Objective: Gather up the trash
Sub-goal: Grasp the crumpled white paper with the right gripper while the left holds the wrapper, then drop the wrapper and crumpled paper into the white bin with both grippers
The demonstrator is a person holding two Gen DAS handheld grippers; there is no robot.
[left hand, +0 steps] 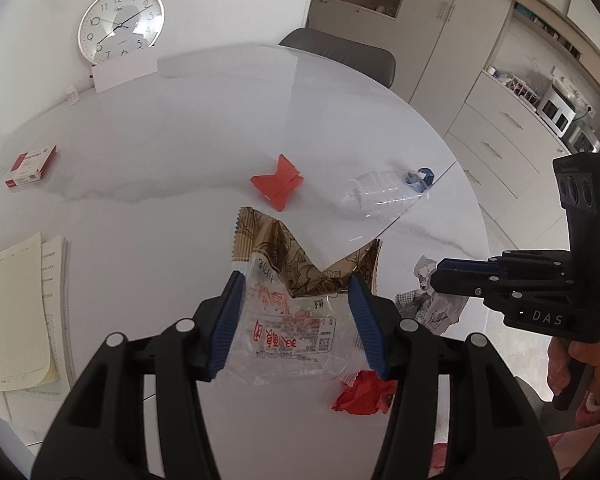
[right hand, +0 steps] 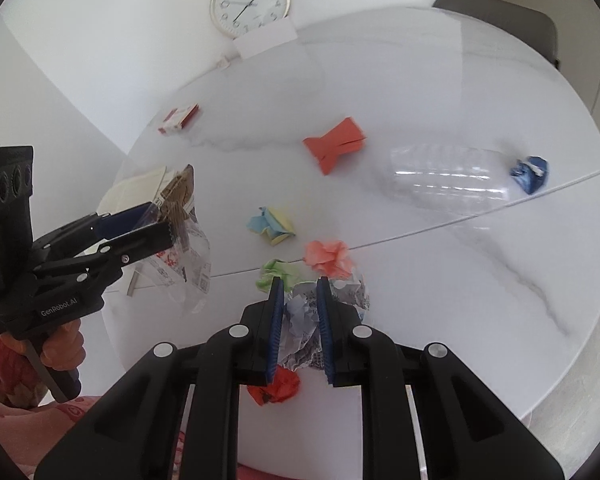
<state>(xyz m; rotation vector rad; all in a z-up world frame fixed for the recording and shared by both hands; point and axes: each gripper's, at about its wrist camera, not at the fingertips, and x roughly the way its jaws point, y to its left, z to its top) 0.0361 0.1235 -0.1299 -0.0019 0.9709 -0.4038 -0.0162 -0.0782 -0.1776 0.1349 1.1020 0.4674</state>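
Observation:
My left gripper (left hand: 296, 280) is shut on a clear plastic bag with red print (left hand: 288, 328) and a brown patterned wrapper (left hand: 300, 256), both lifted off the white table (left hand: 160, 140). The right wrist view shows that left gripper (right hand: 156, 220) at the left with the bag (right hand: 188, 264) hanging from it. My right gripper (right hand: 299, 282) is shut on a crumpled printed paper ball (right hand: 300, 320), also seen as the paper ball (left hand: 432, 308) under the right gripper (left hand: 434, 278). Below lies a red crumpled paper (right hand: 274, 388).
Lying on the table are an orange folded paper (right hand: 336, 144), a clear bottle (right hand: 448, 184) on its side, and blue-yellow (right hand: 270, 226), pink (right hand: 328, 258) and green (right hand: 278, 274) paper balls. A red-white box (left hand: 30, 166) and notebooks (left hand: 16, 312) lie left. A grey chair (left hand: 340, 54) stands behind.

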